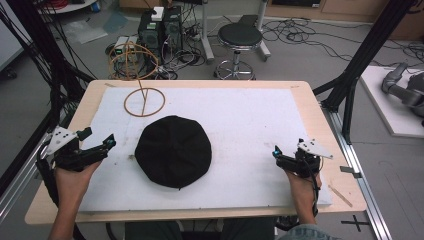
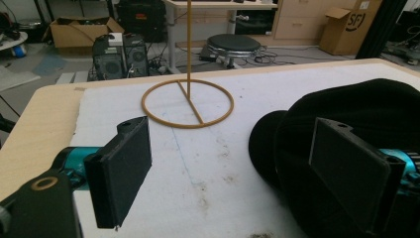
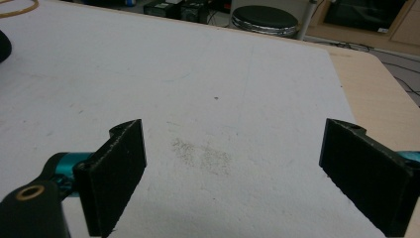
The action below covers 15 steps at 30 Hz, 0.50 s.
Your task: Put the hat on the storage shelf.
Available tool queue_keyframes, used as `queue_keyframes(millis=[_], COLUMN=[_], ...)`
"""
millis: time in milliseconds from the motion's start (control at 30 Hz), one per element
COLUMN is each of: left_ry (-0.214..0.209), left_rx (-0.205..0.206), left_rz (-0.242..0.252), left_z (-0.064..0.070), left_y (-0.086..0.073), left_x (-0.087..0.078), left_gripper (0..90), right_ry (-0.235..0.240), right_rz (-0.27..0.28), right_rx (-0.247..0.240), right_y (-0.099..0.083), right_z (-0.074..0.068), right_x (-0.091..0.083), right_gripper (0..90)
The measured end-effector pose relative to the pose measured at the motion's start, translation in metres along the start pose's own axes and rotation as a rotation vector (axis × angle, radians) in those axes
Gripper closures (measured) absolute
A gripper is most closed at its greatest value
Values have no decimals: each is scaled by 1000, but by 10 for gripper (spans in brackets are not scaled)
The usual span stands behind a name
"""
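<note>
A flat black hat (image 1: 173,150) lies in the middle of the white mat (image 1: 250,120). Behind it to the left stands a thin wooden hat stand (image 1: 144,102), with a ring base and a wire globe on top. My left gripper (image 1: 99,138) rests at the mat's left edge, open and empty, pointing at the hat. In the left gripper view the gripper (image 2: 233,173) faces the hat (image 2: 356,109) at its right jaw, with the stand's ring (image 2: 187,103) beyond. My right gripper (image 1: 288,148) sits open at the mat's right side. In the right gripper view the gripper (image 3: 233,173) has bare mat (image 3: 208,89) between its jaws.
The mat covers a wooden table (image 1: 320,115). A thin wooden stick (image 1: 340,195) lies near the table's front right corner. Beyond the far edge are a black stool (image 1: 240,37), computer towers (image 1: 160,27) and floor cables. A grey robot arm (image 1: 405,90) lies at the right.
</note>
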<state>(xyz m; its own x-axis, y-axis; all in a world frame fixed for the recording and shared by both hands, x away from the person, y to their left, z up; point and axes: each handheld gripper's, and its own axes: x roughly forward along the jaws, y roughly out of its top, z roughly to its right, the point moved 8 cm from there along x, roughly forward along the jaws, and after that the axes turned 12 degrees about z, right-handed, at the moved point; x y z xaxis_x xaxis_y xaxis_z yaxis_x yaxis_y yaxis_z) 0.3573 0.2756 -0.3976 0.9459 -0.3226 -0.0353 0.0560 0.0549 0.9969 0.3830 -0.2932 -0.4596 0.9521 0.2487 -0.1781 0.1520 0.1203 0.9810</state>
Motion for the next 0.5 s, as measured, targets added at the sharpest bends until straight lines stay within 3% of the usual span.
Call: queue_keyframes(millis=[500], left_ry=[-10], left_rx=[1], left_rz=[10], left_z=[4], left_y=[3], left_x=[3], left_gripper=[168], right_ry=[-8], right_rz=[-3], right_rx=[-9], right_y=[-1], right_z=[1], right_x=[-1], right_gripper=[107])
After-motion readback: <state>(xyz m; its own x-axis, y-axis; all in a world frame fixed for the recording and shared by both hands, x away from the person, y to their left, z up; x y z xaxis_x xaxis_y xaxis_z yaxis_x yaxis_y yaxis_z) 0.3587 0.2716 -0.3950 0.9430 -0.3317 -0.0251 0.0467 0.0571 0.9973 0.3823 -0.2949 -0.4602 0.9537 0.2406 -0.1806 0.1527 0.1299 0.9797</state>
